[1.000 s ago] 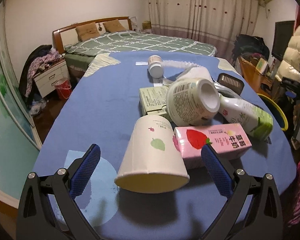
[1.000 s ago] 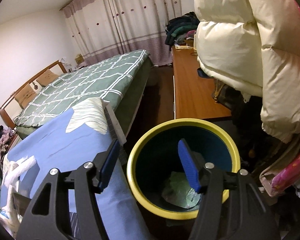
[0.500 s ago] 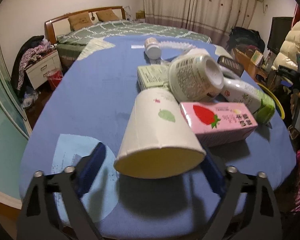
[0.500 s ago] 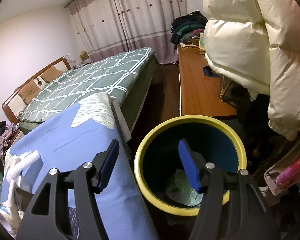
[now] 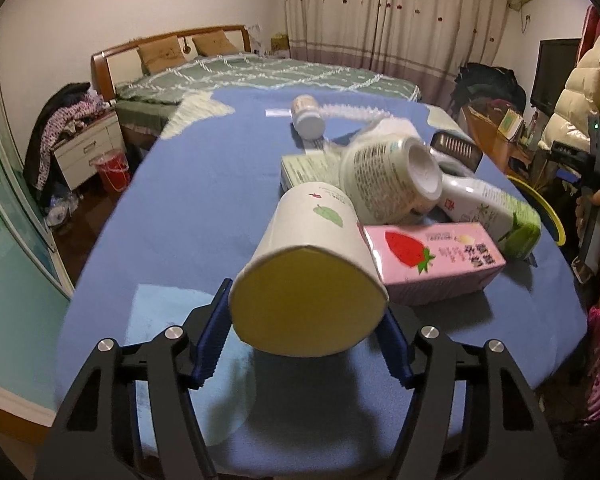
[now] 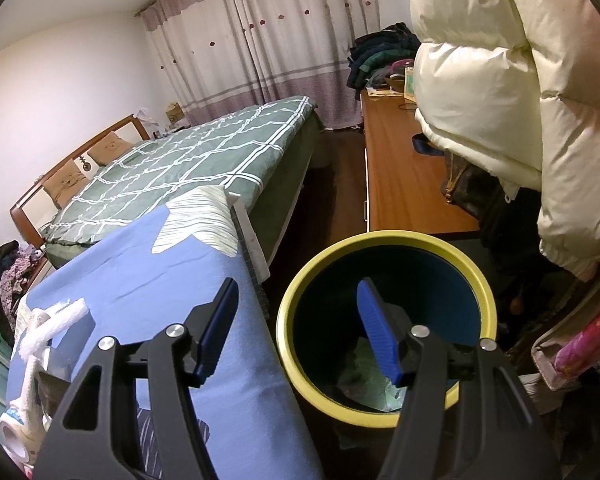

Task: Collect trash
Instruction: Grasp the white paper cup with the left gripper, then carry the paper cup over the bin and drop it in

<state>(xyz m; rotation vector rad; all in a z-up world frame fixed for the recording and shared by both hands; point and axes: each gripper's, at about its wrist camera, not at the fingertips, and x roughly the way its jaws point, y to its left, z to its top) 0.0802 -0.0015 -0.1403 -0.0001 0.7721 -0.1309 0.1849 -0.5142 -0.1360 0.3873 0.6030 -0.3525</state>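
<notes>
Left tool now closed around paper cup, previously spread, right tool released above bin

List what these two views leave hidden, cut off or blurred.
- Left wrist view: the paper cup covers the left gripper's fingertips, so contact is unclear.
- Left wrist view: the bin is mostly behind the milk carton.
- Left wrist view: motion blur makes the pink box's print unreadable.
- Right wrist view: the right gripper and shadow hide much of the bin's contents.
</notes>
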